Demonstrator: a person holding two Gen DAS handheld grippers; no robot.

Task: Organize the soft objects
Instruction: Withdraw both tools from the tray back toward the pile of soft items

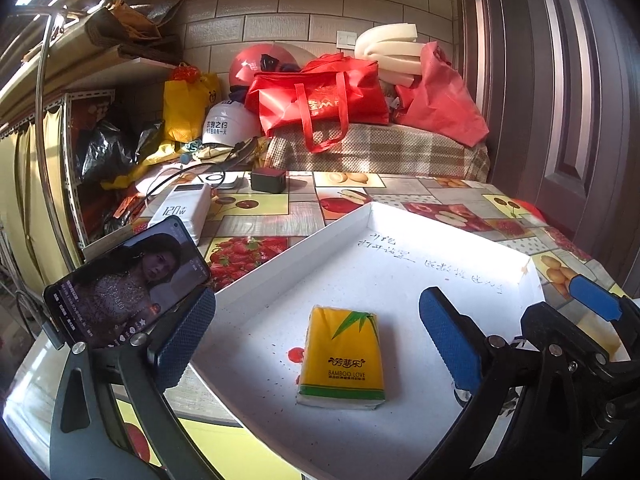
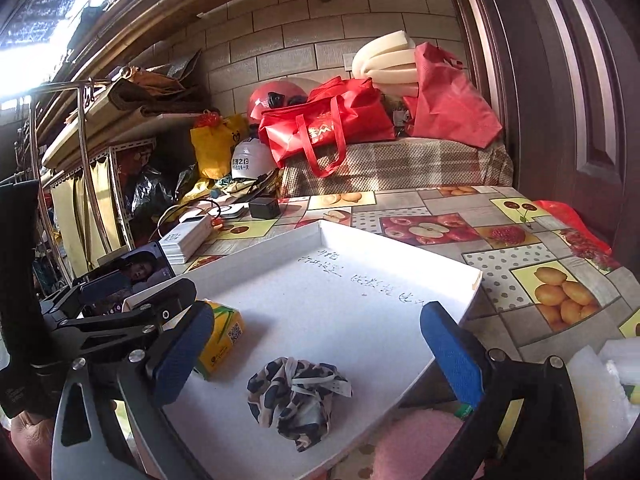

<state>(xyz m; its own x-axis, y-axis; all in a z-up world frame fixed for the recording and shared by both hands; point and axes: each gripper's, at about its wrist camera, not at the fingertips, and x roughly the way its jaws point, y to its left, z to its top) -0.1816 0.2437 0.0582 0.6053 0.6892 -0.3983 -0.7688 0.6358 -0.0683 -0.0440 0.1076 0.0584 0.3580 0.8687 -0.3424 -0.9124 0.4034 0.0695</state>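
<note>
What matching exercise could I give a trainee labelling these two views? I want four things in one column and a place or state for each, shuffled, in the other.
Things:
1. tissue pack
2. crumpled patterned cloth
3. phone
4. red tote bag

Places or states:
A. lying in the white tray, between the open right jaws
B. on the checked cover behind the table
C. propped at the table's left edge, screen lit
D. lying flat in the white tray, between the open left jaws

Pairs: 1-D, 2-A, 3-C, 4-B
</note>
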